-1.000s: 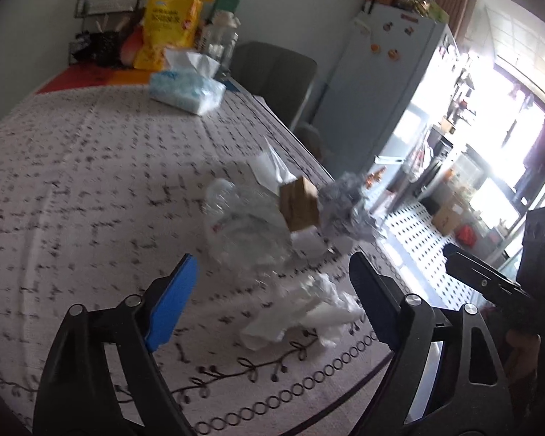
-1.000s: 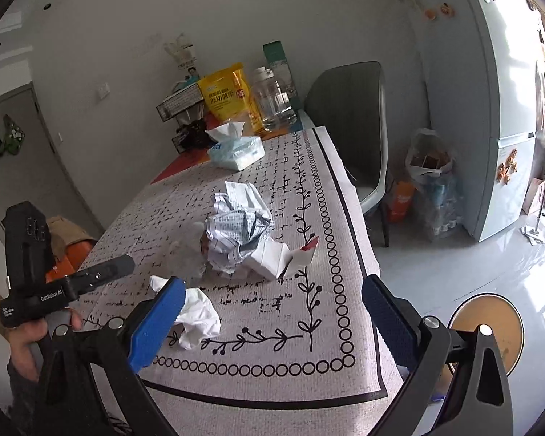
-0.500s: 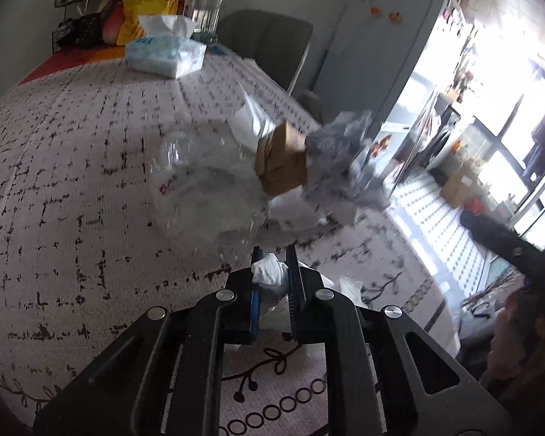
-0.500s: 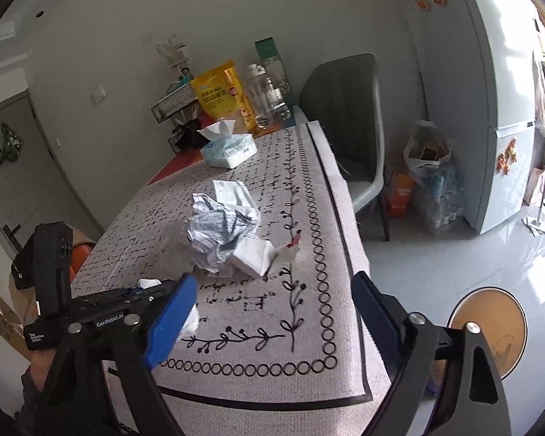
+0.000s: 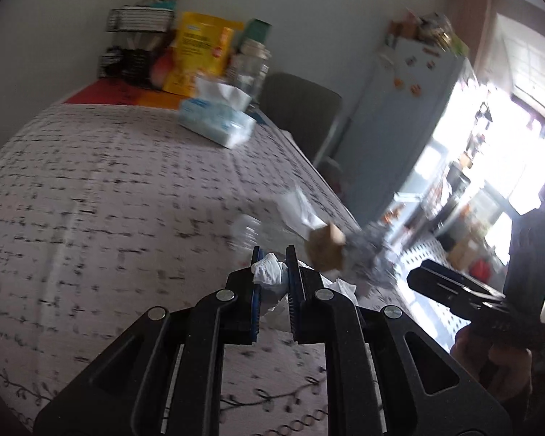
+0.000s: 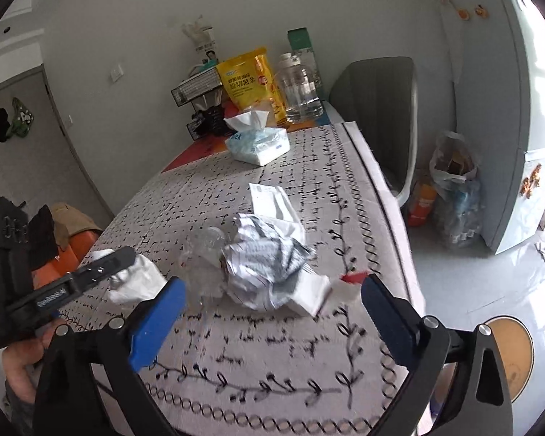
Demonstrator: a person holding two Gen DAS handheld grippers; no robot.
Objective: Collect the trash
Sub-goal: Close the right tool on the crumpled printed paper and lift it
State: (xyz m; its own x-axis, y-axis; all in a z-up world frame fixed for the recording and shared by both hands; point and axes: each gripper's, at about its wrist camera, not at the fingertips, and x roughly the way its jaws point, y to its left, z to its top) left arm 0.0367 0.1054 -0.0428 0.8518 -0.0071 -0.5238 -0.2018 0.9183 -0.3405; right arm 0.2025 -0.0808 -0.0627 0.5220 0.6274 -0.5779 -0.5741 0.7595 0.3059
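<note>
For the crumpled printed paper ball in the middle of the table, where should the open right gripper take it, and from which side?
Grip the crumpled printed paper ball across its bulging middle, coming from the near table edge with the right gripper, whose jaws are opening and have nothing between them. It is soft and irregular, so any fold should hold. Keep the left finger off the clear plastic bottle touching its left side.

White crumpled tissue (image 5: 269,272) pinched and lifted, crumpled printed paper (image 6: 269,254), clear plastic bottle (image 6: 205,254), small carton (image 5: 325,250) clustered on worktop (image 6: 258,345)

Grey chair (image 6: 378,109) — pale fridge (image 6: 505,109)
</note>
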